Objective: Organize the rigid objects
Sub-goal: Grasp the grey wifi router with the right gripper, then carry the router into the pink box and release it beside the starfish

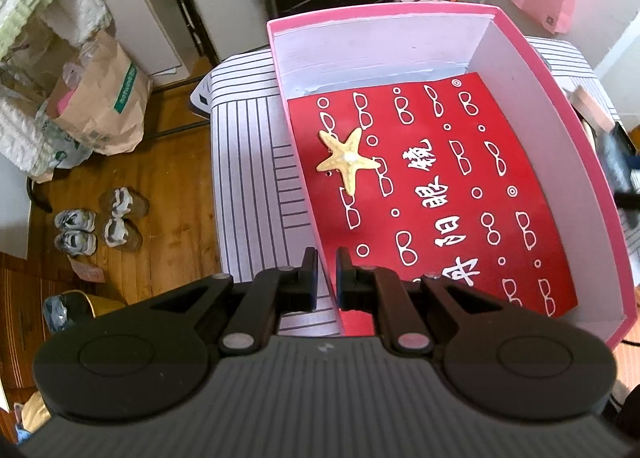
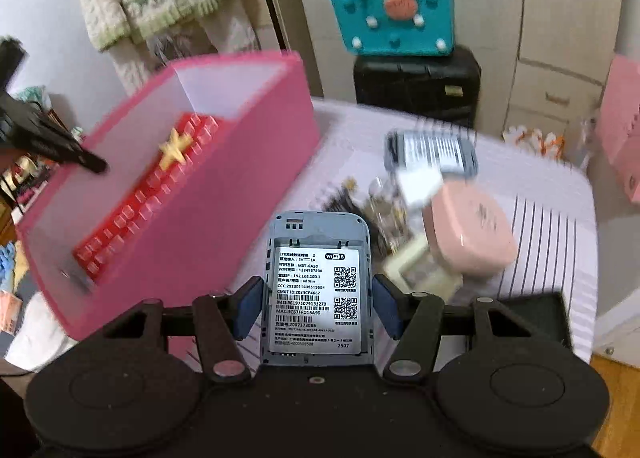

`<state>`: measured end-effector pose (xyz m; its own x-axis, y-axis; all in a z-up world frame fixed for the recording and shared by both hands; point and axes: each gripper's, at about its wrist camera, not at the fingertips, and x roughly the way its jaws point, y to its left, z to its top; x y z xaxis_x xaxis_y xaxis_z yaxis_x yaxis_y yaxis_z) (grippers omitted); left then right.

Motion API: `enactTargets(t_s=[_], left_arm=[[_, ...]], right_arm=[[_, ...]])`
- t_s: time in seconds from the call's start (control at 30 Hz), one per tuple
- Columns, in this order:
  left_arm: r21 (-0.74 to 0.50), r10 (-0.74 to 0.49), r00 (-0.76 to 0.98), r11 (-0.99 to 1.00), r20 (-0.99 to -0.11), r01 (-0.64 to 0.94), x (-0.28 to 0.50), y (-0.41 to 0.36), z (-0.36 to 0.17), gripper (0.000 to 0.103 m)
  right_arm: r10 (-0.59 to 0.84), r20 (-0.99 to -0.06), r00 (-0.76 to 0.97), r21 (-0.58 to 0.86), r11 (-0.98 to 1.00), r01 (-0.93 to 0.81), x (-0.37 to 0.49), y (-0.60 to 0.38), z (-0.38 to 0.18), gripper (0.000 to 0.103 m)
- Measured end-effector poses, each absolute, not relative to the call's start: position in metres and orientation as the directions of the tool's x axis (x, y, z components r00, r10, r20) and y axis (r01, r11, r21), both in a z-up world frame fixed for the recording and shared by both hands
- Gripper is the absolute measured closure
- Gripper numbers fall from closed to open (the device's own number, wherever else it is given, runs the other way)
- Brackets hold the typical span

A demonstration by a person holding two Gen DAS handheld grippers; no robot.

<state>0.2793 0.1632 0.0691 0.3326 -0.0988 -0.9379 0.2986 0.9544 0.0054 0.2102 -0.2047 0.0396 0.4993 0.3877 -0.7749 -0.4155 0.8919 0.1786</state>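
A pink box (image 1: 568, 146) with white inner walls and a red printed sheet (image 1: 460, 198) on its floor stands on the striped tablecloth. A yellow starfish (image 1: 347, 162) lies inside, toward the left wall. My left gripper (image 1: 327, 278) is shut on the box's near left wall, one finger inside and one outside. In the right wrist view, my right gripper (image 2: 318, 306) is shut on a grey-blue WiFi device (image 2: 316, 254), label side up, held above the table just right of the pink box (image 2: 224, 194). The starfish (image 2: 175, 150) shows there too.
On the cloth to the right lie a second grey device (image 2: 432, 154), a pink case (image 2: 468, 230), a cream item (image 2: 420, 270) and small trinkets (image 2: 380, 206). A black suitcase (image 2: 416, 82) with a teal bag (image 2: 396, 18) stands behind the table. Shoes (image 1: 100, 226) and a paper bag (image 1: 100, 106) are on the wooden floor.
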Motion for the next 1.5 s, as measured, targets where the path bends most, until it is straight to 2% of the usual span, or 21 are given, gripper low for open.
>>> enactTargets(t_s=[0.2,0.33,0.57,0.9,1.2,1.37,1.5], left_arm=[[-0.015,-0.128,0.323,0.944,-0.938,0.330,0.281,0.166,0.069,0.094],[-0.015,-0.134,0.328,0.939,-0.935,0.342,0.279,0.166,0.069,0.094],[-0.034,-0.156,0.342,0.941,-0.927,0.336,0.277,0.170,0.068,0.093],[-0.047,-0.171,0.351,0.941,-0.921,0.334,0.275,0.173,0.069,0.092],[-0.064,-0.189,0.353,0.940,-0.916,0.336,0.275,0.176,0.068,0.092],[-0.055,-0.184,0.353,0.937,-0.917,0.345,0.275,0.174,0.069,0.091],[-0.058,-0.189,0.356,0.935,-0.915,0.349,0.275,0.175,0.069,0.091]], right_arm=[[0.453,-0.703,0.548,0.151,0.849,-0.507,0.208,-0.168,0.095,0.039],[0.495,-0.685,0.534,0.115,0.798,-0.592,0.212,-0.128,0.111,0.039],[0.450,-0.768,0.456,0.004,0.715,-0.699,0.239,-0.039,0.093,0.039],[0.230,-0.877,0.423,-0.116,0.752,-0.649,0.312,0.014,0.032,0.039],[0.206,-0.924,0.323,-0.027,0.806,-0.591,0.344,0.026,0.009,0.038],[0.291,-0.912,0.287,0.064,0.796,-0.602,0.342,0.018,0.016,0.034],[0.393,-0.852,0.346,0.124,0.793,-0.597,0.323,-0.007,0.048,0.032]])
